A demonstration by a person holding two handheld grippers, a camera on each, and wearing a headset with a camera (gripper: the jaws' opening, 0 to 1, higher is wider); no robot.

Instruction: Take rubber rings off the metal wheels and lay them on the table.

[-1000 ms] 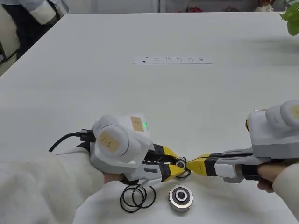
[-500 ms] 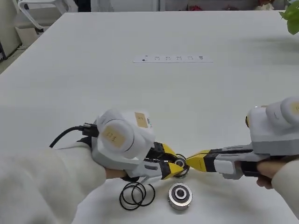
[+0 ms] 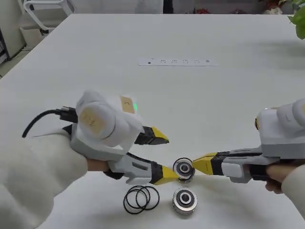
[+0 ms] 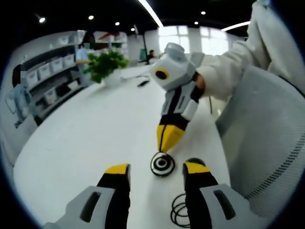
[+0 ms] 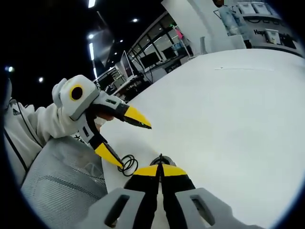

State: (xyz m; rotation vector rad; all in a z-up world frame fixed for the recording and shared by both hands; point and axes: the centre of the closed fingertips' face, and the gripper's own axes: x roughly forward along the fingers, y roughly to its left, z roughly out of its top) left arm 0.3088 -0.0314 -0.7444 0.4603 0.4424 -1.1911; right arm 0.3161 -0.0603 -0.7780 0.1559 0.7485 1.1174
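Observation:
A metal wheel with a black rubber ring on its rim sits between the two grippers, near the table's front edge. My right gripper comes in from the right, its yellow tips shut and pinching that wheel's rim at the ring. My left gripper is open, its jaws spread wide just left of the wheel without touching it. In the left gripper view the wheel lies between my jaws, with the right gripper at its far edge. A second wheel lies flat nearer to me. Loose rubber rings lie left of it.
A white power strip lies across the table's middle, far from the work. Green plant leaves show at the far right corner. A black cable trails from the left gripper. A mesh chair stands at the table's near edge.
My left gripper has opened and let go of the wheel, drawing back a little to the left. The right gripper stays shut at the wheel's rim. The head camera shifted slightly.

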